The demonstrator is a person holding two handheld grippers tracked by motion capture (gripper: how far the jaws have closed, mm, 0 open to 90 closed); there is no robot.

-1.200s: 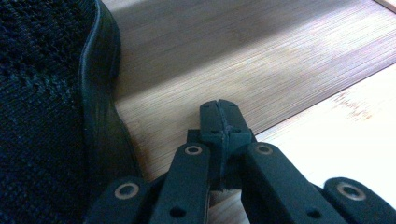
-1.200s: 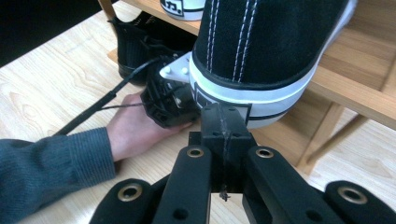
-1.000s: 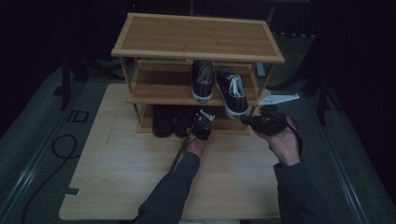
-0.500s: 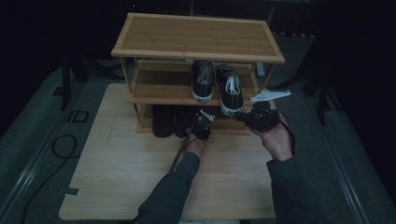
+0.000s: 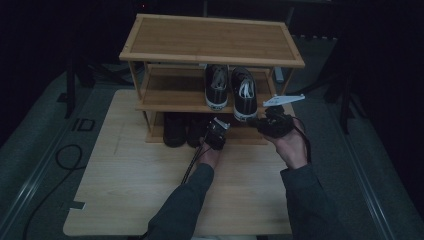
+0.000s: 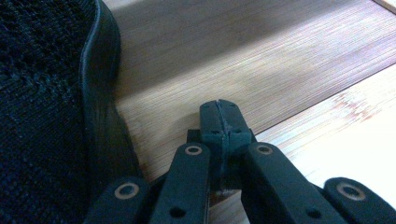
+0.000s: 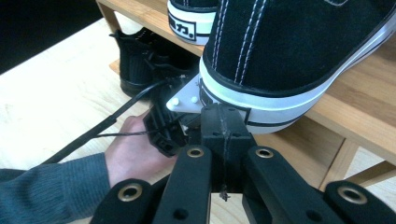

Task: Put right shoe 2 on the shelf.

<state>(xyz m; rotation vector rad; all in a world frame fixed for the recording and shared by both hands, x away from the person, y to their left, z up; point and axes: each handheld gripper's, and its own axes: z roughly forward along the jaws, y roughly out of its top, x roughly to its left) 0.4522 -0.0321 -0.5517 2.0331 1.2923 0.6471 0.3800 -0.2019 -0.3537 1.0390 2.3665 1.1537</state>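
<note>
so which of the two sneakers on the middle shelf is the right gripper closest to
The right-hand sneaker, at the right gripper: in the right gripper view its white-soled heel sits just above the shut jaws. The left sneaker lies farther off.

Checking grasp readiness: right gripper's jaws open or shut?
Shut. In the right gripper view the right gripper has its jaws pressed together with nothing between them, just below the heel of the sneaker on the rack's middle shelf.

Black sneaker (image 7: pixel 299 46) with white stitching and a white sole band just above the black right tool (image 7: pixel 224 122). Plain black mesh shoe (image 6: pixel 42 121) beside the black left tool (image 6: pixel 219 122). Pale striped-grain wood shelf (image 6: pixel 261 56).
</note>
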